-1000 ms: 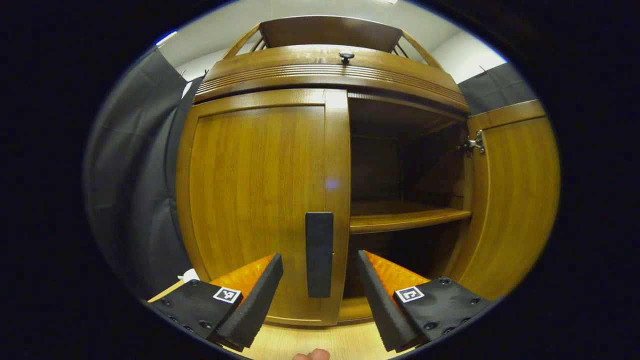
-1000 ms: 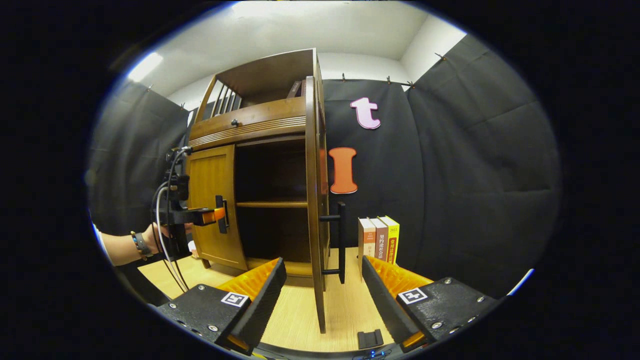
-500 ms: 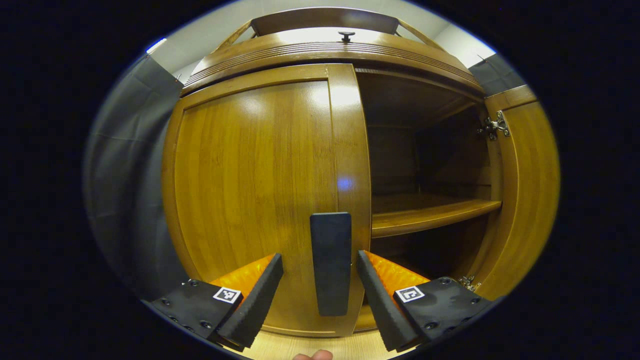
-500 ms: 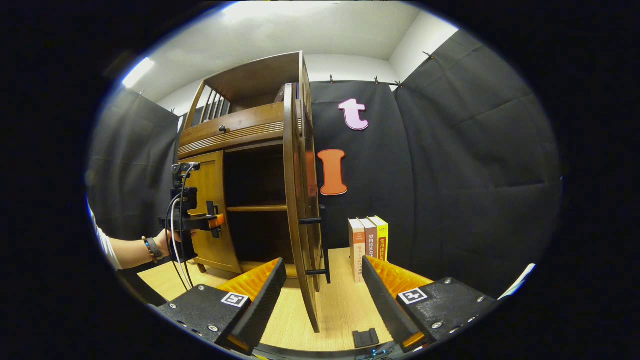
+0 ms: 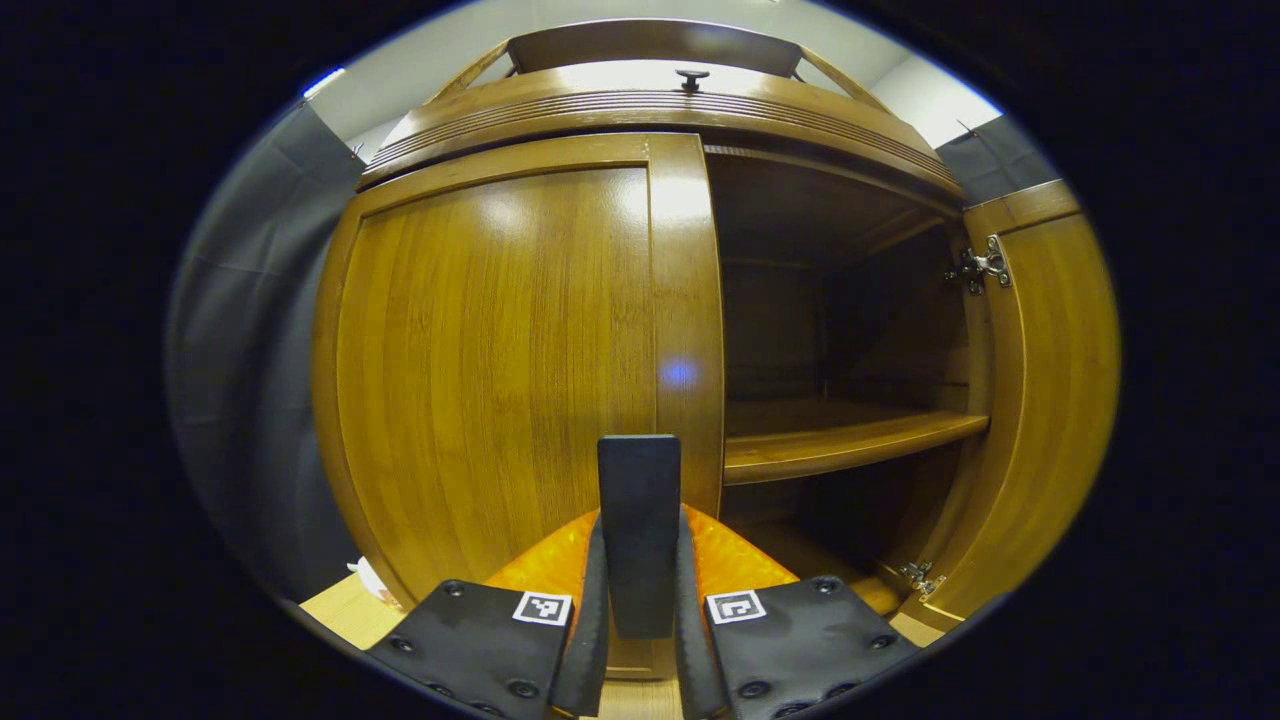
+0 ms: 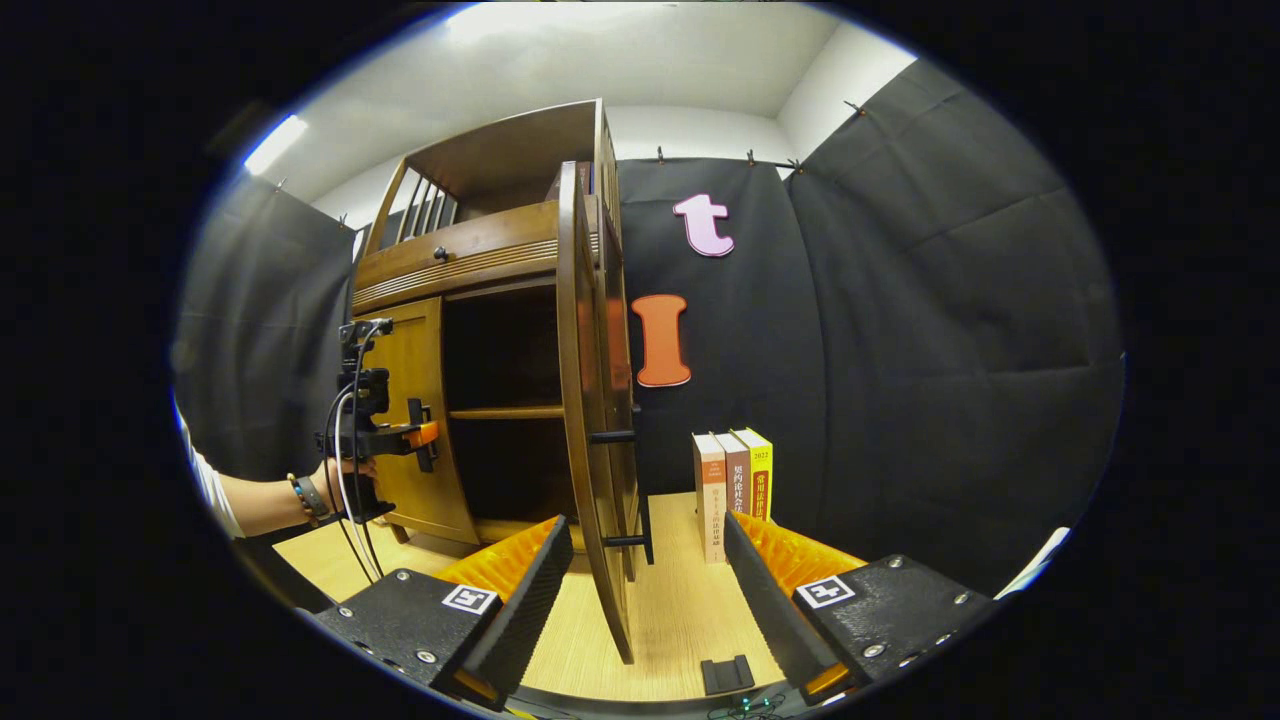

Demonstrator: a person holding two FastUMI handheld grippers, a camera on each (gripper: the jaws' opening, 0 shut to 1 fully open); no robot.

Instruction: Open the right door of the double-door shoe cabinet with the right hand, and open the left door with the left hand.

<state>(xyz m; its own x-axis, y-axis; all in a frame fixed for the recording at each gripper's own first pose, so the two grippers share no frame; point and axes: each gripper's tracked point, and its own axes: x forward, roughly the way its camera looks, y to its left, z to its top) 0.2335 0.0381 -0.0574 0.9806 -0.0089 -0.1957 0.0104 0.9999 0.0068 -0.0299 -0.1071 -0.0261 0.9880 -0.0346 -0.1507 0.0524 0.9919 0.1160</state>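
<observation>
I am clamping my left gripper [image 5: 640, 600] on the left door's handle [image 5: 640, 535] — a dark vertical bar at the lower middle of the left gripper view, with both orange fingers [image 5: 550, 565] pressing on its sides. The bar's long axis is running straight up the frame, and it is sitting on the inner edge of the left door [image 5: 500, 370], which is still lying shut across the left half of the frame. I judge the hinge to be at the door's far left edge, so the pull ought to swing toward me and leftward in an arc.

My right gripper [image 6: 640, 590] is hanging with its jaws wide and holding nothing, at the bottom of the right gripper view. The right door [image 6: 590, 400] is already standing open, edge-on at the middle of that frame, its handle [image 6: 640, 490] just beyond my fingertips and apart from them. My left gripper is the nearer one to the work that remains.

The cabinet [image 6: 480, 260] is resting on a pale wooden floor [image 6: 680, 620] — a few books [image 6: 735, 490] are standing upright right of centre, against the black cloth wall [image 6: 930, 350]. Inside, a bare shelf [image 5: 850, 440] is showing at the right of the left gripper view.
</observation>
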